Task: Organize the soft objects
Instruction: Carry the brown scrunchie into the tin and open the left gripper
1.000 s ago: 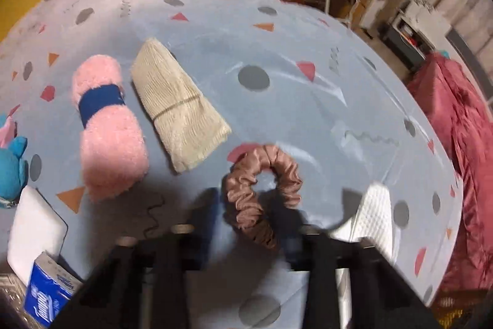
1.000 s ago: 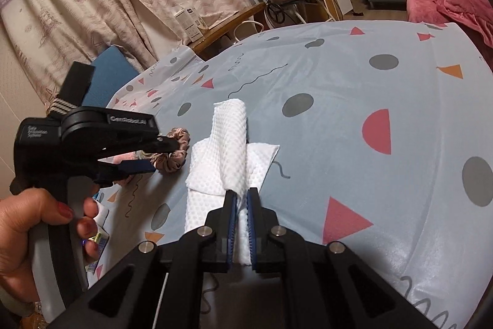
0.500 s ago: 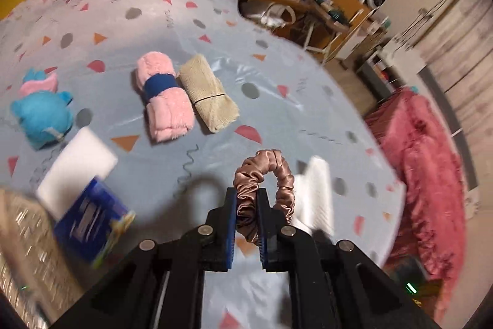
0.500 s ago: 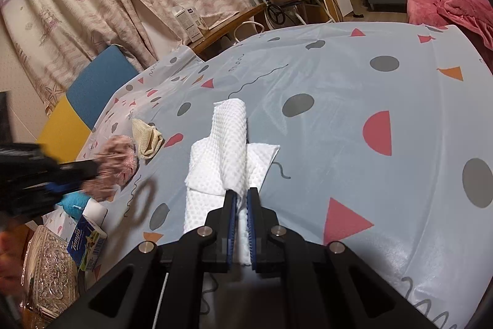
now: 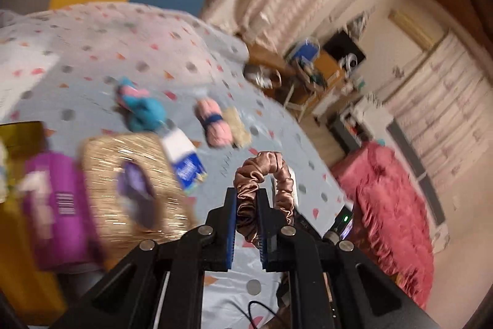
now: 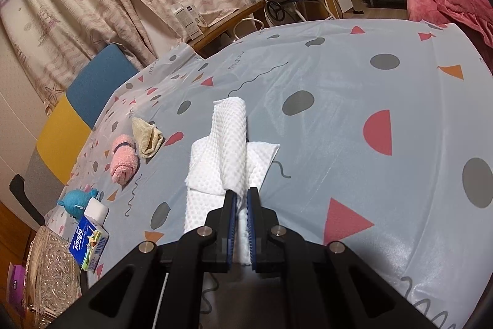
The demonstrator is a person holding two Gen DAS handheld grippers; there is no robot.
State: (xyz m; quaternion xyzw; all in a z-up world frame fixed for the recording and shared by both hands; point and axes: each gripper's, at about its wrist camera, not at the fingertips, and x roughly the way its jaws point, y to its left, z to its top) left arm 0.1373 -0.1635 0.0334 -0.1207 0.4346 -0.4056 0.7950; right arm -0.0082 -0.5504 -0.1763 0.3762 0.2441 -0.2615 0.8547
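Scrunchie [image 5: 262, 190] is up off the worktop [image 5: 92, 100], clamped in my left tool [image 5: 248, 224], and only one side of the loop sits between the pads, so the free side dangles to the right. Satin is slippery; my worry is it slides out if I swing hard, and the left view is blurred, so I am swinging. Gold tray [image 5: 123, 184] lies near left with something purple in it; I judge that's the drop spot, and a loose release could bounce the loop off the rim onto the tissue pack [image 5: 186, 165].

My right tool [image 6: 242, 216] is pinched on the white cloth [image 6: 228, 150], which lies mid-worktop with its fold raised. Pull there while I'm watching the left and the fold opens or the cloth drags. Pink roll [image 6: 123, 159] and beige cloth [image 6: 146, 136] sit far left, well apart from both tools.
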